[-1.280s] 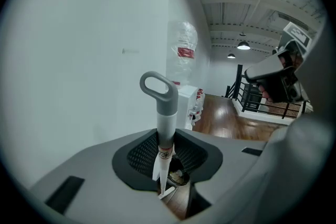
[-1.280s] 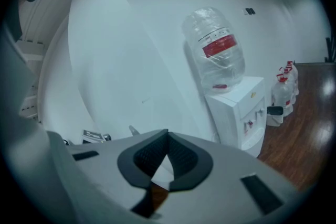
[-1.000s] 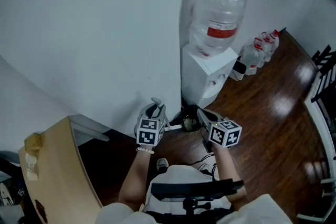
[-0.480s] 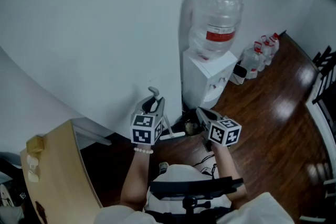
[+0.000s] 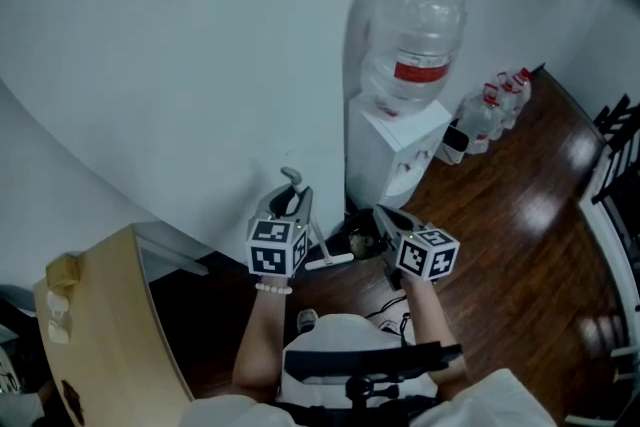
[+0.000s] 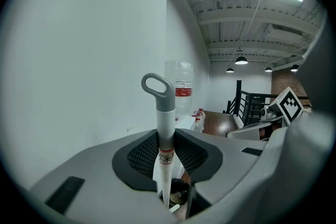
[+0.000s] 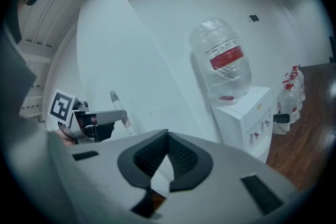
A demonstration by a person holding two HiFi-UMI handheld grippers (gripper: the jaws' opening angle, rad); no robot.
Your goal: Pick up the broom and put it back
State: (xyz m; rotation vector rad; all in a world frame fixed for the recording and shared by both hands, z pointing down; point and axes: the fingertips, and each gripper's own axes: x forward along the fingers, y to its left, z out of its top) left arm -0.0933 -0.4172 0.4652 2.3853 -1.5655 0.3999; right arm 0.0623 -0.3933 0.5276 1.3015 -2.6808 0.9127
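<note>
the left gripper is clamped on the broom. its white handle stands upright between the pads, grey loop on top, close to the white wall. beside it, the right gripper has its jaws together and empty. a water cooler stands further right.

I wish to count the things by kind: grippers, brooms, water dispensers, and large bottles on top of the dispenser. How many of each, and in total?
Grippers: 2, the left gripper and the right gripper
Broom: 1
Water dispenser: 1
Large bottle: 1
Total: 5
</note>
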